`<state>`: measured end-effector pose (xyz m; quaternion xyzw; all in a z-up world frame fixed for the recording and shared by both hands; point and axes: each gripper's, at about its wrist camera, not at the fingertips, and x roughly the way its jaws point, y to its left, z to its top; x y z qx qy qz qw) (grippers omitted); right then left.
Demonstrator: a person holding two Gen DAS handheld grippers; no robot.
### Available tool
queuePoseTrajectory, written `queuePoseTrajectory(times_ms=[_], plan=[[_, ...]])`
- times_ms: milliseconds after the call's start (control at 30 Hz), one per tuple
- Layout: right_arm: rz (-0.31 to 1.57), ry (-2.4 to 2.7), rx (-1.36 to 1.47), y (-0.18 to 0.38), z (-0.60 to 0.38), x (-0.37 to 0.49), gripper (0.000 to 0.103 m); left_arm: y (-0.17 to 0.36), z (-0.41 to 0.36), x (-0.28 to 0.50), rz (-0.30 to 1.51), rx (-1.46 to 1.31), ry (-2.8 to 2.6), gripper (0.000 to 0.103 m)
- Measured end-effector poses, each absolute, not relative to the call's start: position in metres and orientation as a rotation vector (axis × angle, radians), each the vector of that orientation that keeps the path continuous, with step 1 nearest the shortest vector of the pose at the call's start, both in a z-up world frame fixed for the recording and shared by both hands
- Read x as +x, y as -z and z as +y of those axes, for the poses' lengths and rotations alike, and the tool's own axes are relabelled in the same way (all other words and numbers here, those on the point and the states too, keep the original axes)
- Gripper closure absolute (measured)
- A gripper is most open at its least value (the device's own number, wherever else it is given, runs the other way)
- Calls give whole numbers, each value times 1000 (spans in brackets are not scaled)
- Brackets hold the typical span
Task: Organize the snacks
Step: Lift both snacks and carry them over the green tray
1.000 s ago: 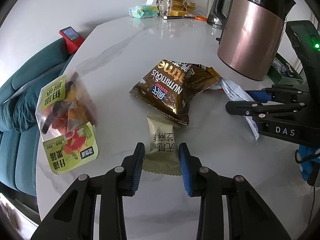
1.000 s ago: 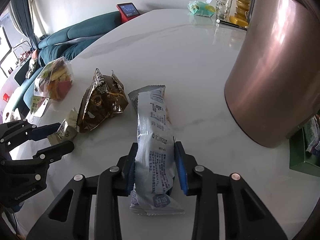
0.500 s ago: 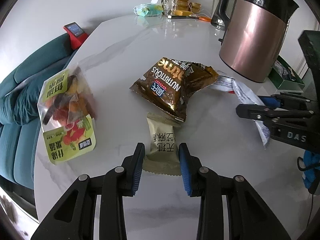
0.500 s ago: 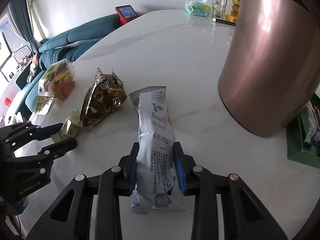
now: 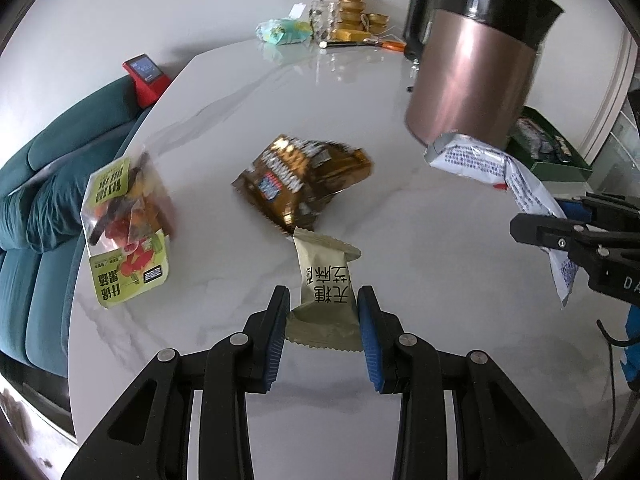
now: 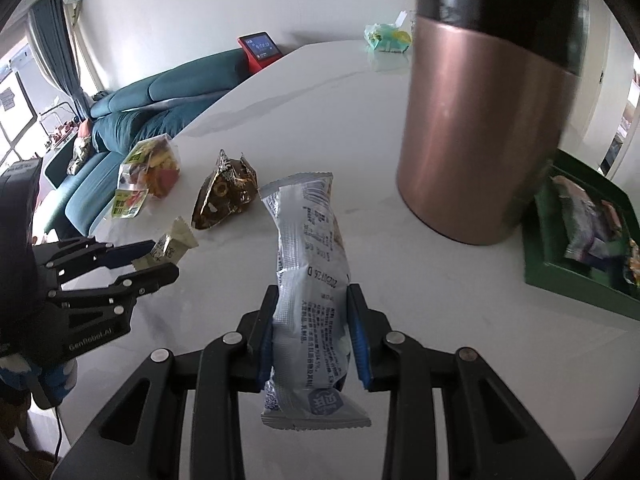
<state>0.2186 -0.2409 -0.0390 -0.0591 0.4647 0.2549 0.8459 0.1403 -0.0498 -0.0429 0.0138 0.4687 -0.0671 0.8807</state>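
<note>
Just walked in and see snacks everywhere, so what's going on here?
A person is sorting snacks with two tools. The left hand-held gripper is shut on a small olive-green packet; the right hand-held gripper clamps a long white wrapper. A brown foil bag and clear fruit-chip bag lie on the marble table.

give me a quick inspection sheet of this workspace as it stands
surface: white marble table, bare in the middle
job's things: olive packet in left tool; white packet in right tool; brown bag and fruit bag on the table; green box already holds snacks
clutter: copper kettle, gold cups
grippers: left tool and right tool both shut on packets
cables: black cable, right edge
surroundings: teal sofa, red clock
</note>
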Motion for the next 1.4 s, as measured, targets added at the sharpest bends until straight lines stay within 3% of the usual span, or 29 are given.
queuePoseTrajectory(times_ms=[733,1100,1400], plan=[[898,-243,-26,-12,-471,168,103,-26,-218,111,875,112,367,73],[772,-167,-14,-53,-538,192,103,-79,-309,150,751,139,422,73],[709,-162,-15,-70,-556,268,103,-98,-365,226,715,117,355,73]])
